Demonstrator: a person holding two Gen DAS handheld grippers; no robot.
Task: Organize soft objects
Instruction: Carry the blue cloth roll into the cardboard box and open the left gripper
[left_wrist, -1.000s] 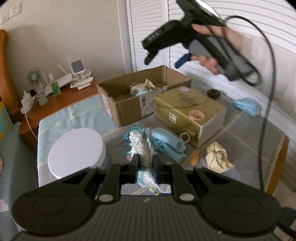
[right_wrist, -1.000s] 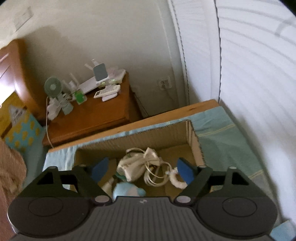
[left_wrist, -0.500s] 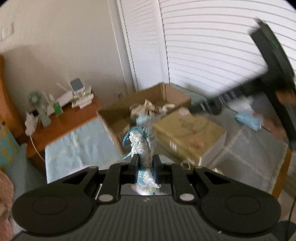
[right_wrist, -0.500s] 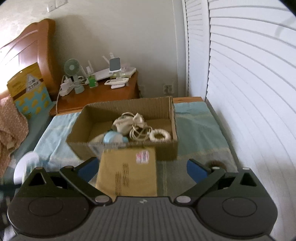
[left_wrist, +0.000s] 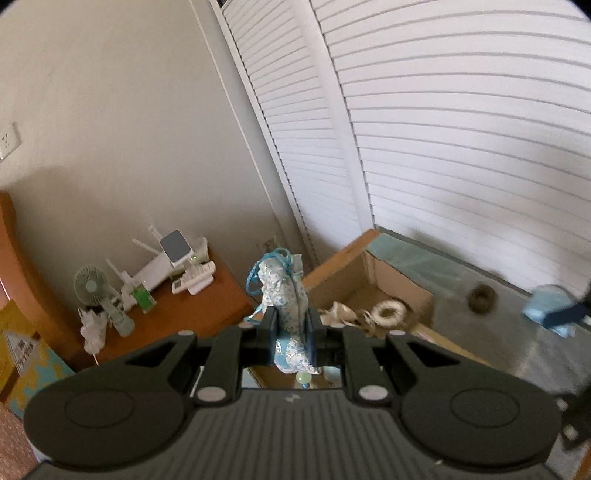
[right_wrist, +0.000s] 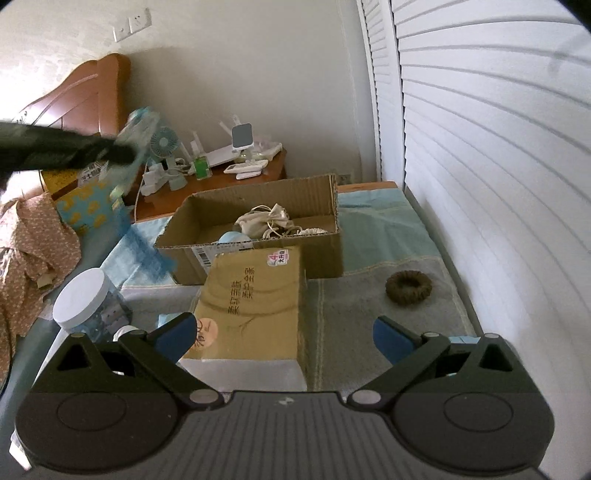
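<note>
My left gripper (left_wrist: 290, 328) is shut on a blue-and-white patterned fabric pouch (left_wrist: 284, 295) with blue cords, held in the air above the near edge of an open cardboard box (left_wrist: 402, 284). Inside the box lie a beige drawstring pouch (right_wrist: 271, 218) and a white scrunchie (left_wrist: 389, 311). My right gripper (right_wrist: 282, 334) stands wide open above a gold-brown carton (right_wrist: 255, 295), with nothing between its fingers. On the grey mat lies a brown scrunchie (right_wrist: 408, 287). A light blue face mask (left_wrist: 546, 306) lies near the right gripper's blue fingertip.
A jar with a white lid (right_wrist: 83, 299) stands left of the carton. A wooden nightstand (right_wrist: 221, 181) behind the box carries a small fan, a router and a phone. White louvred doors (right_wrist: 480, 147) run along the right; patterned cloth (right_wrist: 33, 240) lies at the left.
The left gripper has risen with the pouch and moved toward the cardboard box. The right gripper has pulled back from over the box to above the carton, its jaws wider apart.
</note>
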